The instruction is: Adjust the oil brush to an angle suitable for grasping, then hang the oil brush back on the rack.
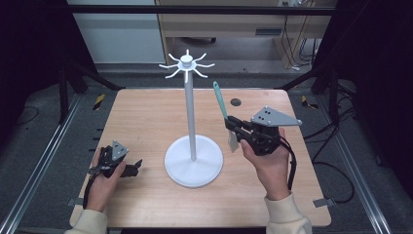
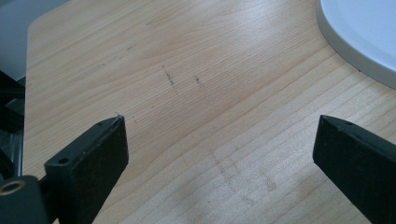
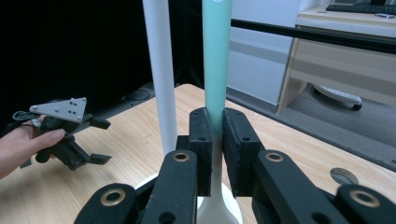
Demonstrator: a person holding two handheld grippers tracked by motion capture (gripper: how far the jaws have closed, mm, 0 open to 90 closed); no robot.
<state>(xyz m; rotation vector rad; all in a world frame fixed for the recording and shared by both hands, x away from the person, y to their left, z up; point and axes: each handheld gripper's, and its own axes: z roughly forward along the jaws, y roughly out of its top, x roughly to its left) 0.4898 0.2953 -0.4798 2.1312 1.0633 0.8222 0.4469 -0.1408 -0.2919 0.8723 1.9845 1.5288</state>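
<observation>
A white hook stand (image 1: 191,117) rises from a round base (image 1: 193,162) at the middle of the wooden table (image 1: 146,117), with curved hooks (image 1: 186,65) at its top. My right gripper (image 1: 233,126) is shut on a utensil with a teal handle (image 1: 220,101) and a white head (image 1: 232,140), held upright just right of the pole. In the right gripper view the teal handle (image 3: 216,60) stands between the jaws, beside the pole (image 3: 160,70). My left gripper (image 1: 137,167) rests low at the front left, open and empty, jaws pointing toward the base (image 2: 359,32).
A small dark round disc (image 1: 235,102) sits in the table's far right part. Black frame posts stand at the table's sides. A desk and cables lie beyond the far edge.
</observation>
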